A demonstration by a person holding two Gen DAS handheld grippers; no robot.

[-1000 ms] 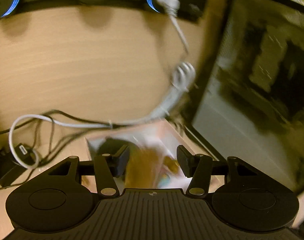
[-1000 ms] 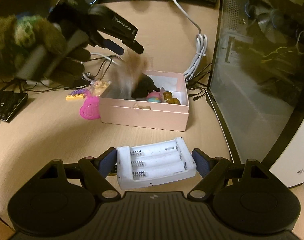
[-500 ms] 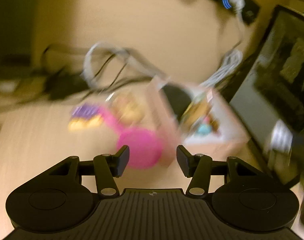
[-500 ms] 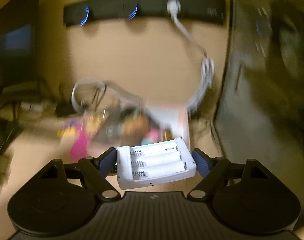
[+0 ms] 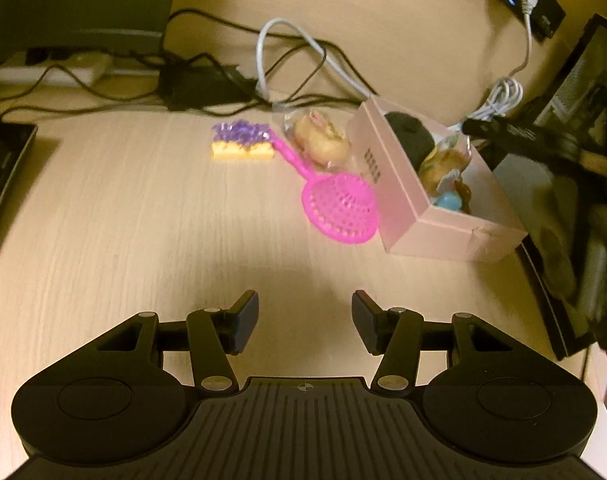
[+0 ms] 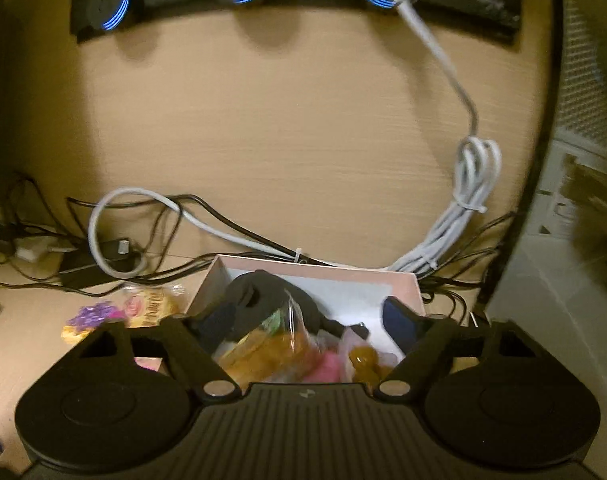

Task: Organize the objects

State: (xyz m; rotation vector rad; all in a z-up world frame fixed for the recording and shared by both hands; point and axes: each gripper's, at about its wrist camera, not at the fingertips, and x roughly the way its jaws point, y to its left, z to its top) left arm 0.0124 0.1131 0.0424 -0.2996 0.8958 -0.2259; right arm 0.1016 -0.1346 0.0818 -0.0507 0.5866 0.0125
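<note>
**Pink box filling up, three items still out on the desk**

Black jaws of the left gripper [image 5: 305, 322] stand apart with nothing between them, poised over bare wooden desk [image 5: 123, 220]; the right gripper [image 6: 309, 320] hangs above the open pink box [image 5: 399, 200], its jaws closing, with no object clearly pinched between the pads, only the box's contents showing beneath them. Inside the box sit a dark rounded item [image 5: 409, 136], a crinkled clear snack bag [image 6: 271, 340], something blue [image 5: 447, 201] and amber-coloured pieces [image 6: 363, 360]; so the sorting looks well under way. Left outside, by my reckoning: a pink plastic strainer [image 5: 339, 208] leaning against the box wall, a wrapped pastry [image 5: 321, 142] just beside its handle, and a yellow-and-purple toy block [image 5: 241, 142] near the handle's far end. A tangle of black and white cables [image 5: 287, 60] runs behind them.

Much of the box floor is masked by the right gripper's body; what lies under the bag I cannot tell. The right gripper appears in the left view only as a dark blurred shape.
</note>
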